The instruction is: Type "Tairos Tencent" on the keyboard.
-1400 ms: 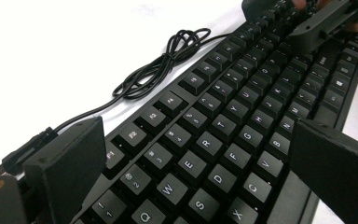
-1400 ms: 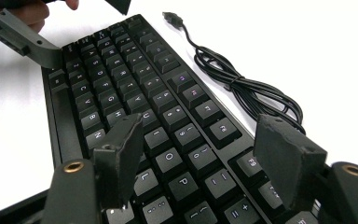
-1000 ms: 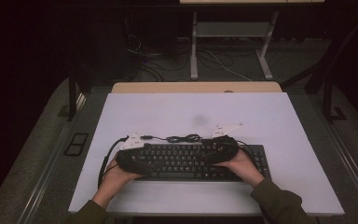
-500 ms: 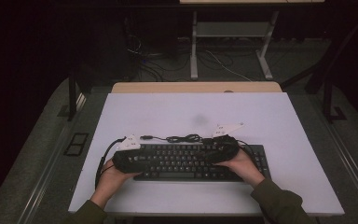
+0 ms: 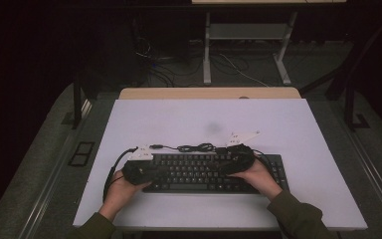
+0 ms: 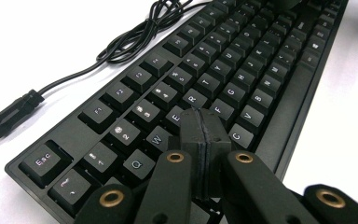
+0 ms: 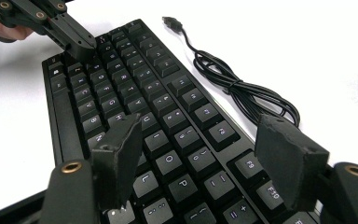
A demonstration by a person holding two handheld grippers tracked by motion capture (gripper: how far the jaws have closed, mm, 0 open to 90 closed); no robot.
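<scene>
**A:** How are your fingers [image 6: 204, 140] standing?

**B:** On my left gripper [image 5: 140, 171] they have just been closing and are now pressed flat together, pad against pad, with nothing between them. The tips hang over the keyboard [image 5: 206, 172], just above the letter rows near its left end, around the E, R and D keys. On my right gripper [image 7: 205, 158] they are spread wide and grip nothing; keys show in the gap between them.

**A:** Where is the keyboard?

**B:** It lies flat on the white table [image 5: 278, 119], near the front edge on my side, long edge across. Everything else I place from it.

**A:** Go on.

**B:** My left gripper sits over the keyboard's left end, my right gripper over the right half, tips above the O, P and L keys. In the right gripper view, my left gripper [image 7: 70, 37] shows at the far end of the keyboard, its closed tip over the top-left keys.

**A:** And the cable?

**B:** The cable [image 5: 194, 147] lies on the table just behind the keyboard's back edge, bunched in a loose coil near the middle. Its USB plug [image 6: 7, 119] rests loose beyond the keyboard's Esc corner, connected to nothing.

**A:** Do either set of tips touch keys?

**B:** I cannot tell; both are very close.
</scene>
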